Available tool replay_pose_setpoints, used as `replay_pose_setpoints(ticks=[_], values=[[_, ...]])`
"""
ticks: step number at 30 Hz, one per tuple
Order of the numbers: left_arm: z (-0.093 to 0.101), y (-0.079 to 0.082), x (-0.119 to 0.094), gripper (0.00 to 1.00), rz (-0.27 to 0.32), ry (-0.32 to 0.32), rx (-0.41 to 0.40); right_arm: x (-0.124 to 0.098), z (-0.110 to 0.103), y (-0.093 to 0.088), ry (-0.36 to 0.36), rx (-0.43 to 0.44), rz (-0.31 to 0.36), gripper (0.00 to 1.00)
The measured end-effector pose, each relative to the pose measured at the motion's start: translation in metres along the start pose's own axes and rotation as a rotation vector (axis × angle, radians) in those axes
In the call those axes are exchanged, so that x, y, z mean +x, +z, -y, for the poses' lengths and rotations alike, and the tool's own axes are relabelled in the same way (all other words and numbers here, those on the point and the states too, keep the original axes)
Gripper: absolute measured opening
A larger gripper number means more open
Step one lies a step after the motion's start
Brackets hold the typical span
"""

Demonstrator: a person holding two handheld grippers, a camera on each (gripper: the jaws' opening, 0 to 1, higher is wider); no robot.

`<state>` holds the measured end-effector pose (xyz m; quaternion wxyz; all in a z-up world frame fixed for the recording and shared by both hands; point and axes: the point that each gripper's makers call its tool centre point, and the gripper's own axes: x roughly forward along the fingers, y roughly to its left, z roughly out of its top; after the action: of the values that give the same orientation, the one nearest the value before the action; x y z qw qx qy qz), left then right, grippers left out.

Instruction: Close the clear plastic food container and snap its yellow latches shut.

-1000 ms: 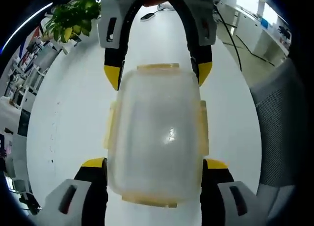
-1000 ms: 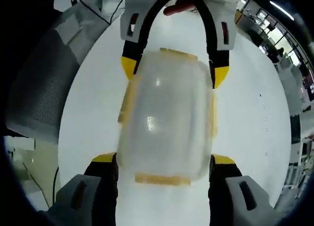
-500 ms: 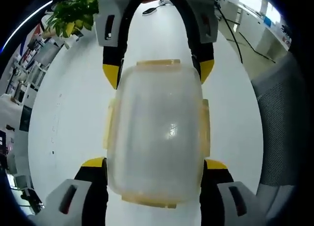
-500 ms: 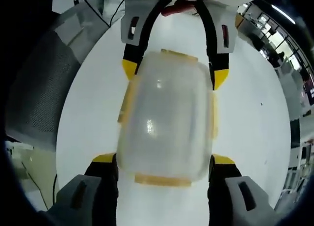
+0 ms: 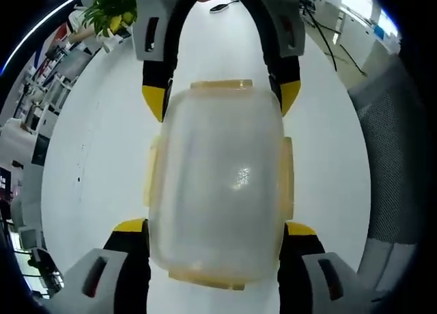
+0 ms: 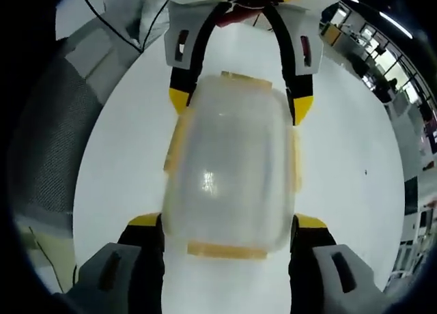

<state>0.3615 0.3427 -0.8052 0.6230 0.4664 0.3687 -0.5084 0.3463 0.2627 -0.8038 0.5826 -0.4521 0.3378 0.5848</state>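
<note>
The clear plastic food container [image 5: 217, 184] with its lid on lies between both grippers over the white table [image 5: 89, 157]. Pale yellow latches [image 5: 220, 86] show along its edges; whether they are snapped down I cannot tell. My left gripper [image 5: 215, 227] is shut on the container's near end, its yellow-tipped jaws pressing either side. My right gripper [image 5: 220, 99] grips the far end from the opposite direction. In the right gripper view the container [image 6: 229, 170] sits the same way, with my right gripper [image 6: 227, 221] at the near end and the left gripper [image 6: 240, 102] at the far end.
A potted green plant [image 5: 113, 10] stands at the table's far left. A grey mesh chair [image 5: 396, 123] is off the table's right side, with black cables [image 5: 328, 34] beyond. The grey chair [image 6: 51, 136] also shows on the left of the right gripper view.
The container stays fixed between both pairs of jaws while the background slides a little in each view: the cameras have moved together. No latch has visibly moved.
</note>
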Motion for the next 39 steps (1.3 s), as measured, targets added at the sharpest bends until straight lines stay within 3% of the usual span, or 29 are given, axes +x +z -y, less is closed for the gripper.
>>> replay_pose_setpoints(ticks=[18, 32, 39], values=[[-0.044, -0.037, -0.002, 0.74, -0.016, 0.005, 0.014, 0.018, 0.045, 0.030, -0.006, 0.019, 0.006, 0.73], [-0.083, -0.045, 0.005, 0.74, -0.009, 0.010, 0.006, 0.024, 0.085, 0.031, -0.007, 0.016, 0.012, 0.73], [-0.091, -0.046, 0.007, 0.74, -0.011, 0.010, 0.012, 0.026, 0.094, 0.032, -0.008, 0.019, 0.009, 0.73]])
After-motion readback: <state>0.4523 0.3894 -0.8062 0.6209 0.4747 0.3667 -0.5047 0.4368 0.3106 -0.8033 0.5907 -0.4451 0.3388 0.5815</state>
